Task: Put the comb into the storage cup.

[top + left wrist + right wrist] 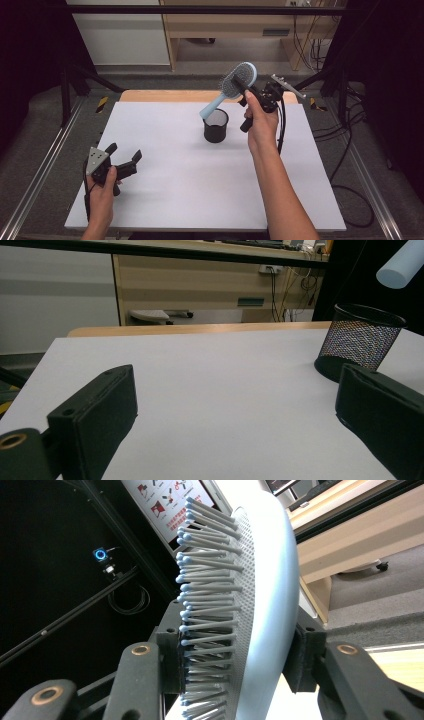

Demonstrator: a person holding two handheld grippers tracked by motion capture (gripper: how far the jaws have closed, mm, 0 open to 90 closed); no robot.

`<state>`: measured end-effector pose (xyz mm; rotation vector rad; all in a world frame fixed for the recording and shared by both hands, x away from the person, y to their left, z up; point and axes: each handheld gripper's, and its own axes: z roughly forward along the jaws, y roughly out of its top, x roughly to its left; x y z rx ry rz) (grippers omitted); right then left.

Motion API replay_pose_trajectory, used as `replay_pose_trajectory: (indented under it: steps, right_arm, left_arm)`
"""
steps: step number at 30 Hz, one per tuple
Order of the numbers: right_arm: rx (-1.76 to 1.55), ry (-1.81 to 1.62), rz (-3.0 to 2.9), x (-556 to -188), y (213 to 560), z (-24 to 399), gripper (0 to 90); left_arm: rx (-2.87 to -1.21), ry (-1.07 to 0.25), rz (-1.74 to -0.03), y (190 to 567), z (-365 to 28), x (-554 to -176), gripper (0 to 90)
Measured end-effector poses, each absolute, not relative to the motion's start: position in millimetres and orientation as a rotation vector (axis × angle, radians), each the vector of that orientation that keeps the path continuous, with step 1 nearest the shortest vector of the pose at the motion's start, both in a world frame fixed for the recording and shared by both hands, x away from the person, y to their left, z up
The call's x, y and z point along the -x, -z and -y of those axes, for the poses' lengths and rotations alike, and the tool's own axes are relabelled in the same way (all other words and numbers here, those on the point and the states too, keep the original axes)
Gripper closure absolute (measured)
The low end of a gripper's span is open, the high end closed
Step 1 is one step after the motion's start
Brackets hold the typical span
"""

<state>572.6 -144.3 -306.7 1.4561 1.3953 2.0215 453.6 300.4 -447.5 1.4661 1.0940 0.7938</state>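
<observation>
A light blue hairbrush [235, 82] with grey bristles hangs in the air, tilted, its handle end [400, 267] pointing down toward a black mesh cup [216, 125] that stands upright on the white table [175, 170]. My right gripper [246, 92] is shut on the brush head [260, 590], one pad against the bristles and the other against the smooth back. At the table's front left my left gripper [122, 154] rests low and open, nothing between its pads [97, 415], facing the mesh cup [359, 342].
The white table surface lies on a wooden top whose far edge [200, 95] shows behind it. Black frame posts and cables [345, 150] stand at the right. Metal rails [35, 185] run along the left side.
</observation>
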Motion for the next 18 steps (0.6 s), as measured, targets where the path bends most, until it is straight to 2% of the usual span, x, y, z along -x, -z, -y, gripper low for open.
replay_pose_trajectory:
  steps: [18]
  right_arm:
    - [-1.465,-2.011,-1.389,-578.7,309.0,149.4,53.3]
  left_arm:
    - [-1.488,-0.797,-1.069,447.4,-300.3,-452.7,2.6]
